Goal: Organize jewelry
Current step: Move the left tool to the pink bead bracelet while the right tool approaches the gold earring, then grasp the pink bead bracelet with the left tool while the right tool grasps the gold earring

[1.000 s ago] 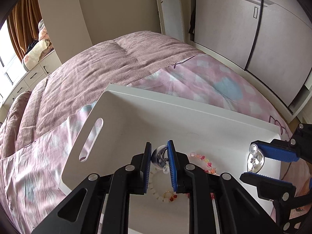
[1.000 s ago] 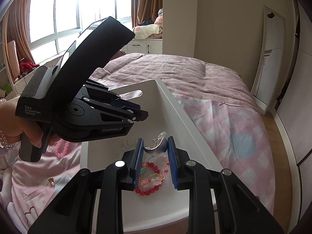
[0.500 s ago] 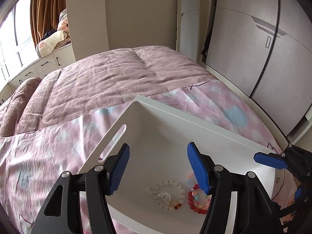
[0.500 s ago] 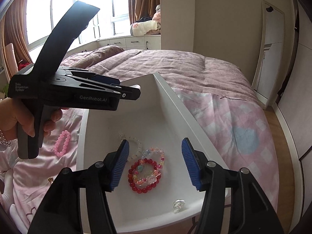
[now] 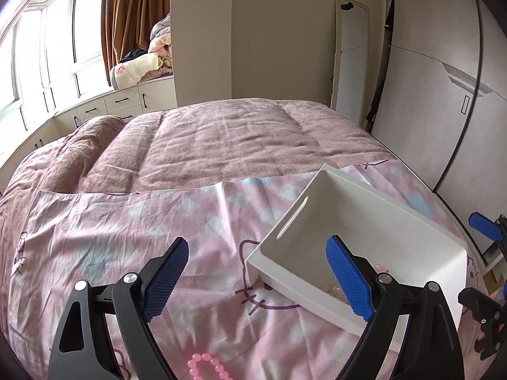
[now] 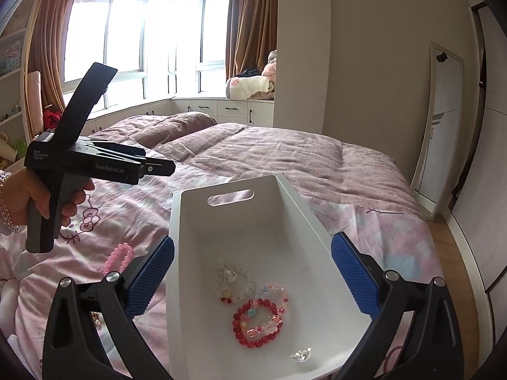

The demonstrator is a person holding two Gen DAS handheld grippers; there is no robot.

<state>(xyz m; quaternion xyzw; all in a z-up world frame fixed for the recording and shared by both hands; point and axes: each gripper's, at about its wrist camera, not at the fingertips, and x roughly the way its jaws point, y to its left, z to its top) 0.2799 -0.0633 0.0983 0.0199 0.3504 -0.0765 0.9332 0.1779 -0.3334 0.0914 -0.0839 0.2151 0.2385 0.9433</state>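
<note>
A white tray [image 6: 234, 228] lies on the bed and holds a red bead bracelet [image 6: 256, 326], a pale bead bracelet [image 6: 234, 281], a multicolour bracelet [image 6: 275, 294] and a small silver piece [image 6: 300, 354]. It also shows in the left wrist view [image 5: 317, 297]. A pink bead bracelet [image 6: 118, 258] lies on the sheet left of the tray, and in the left wrist view [image 5: 207, 365] it is below my left gripper. My left gripper [image 5: 258, 280] is open and empty above the sheet. My right gripper [image 6: 252, 280] is open and empty above the tray.
The bed has a pink patterned sheet [image 5: 126, 237] and a mauve blanket [image 5: 237, 142] behind it. A small gold item [image 6: 95, 318] lies on the sheet by my right gripper's left finger. Wardrobe doors [image 5: 443, 110] and the bed's edge are on the right.
Both grippers opened and let their silver pieces fall into the tray. Both then drew back; my left gripper swung left over the sheet.
</note>
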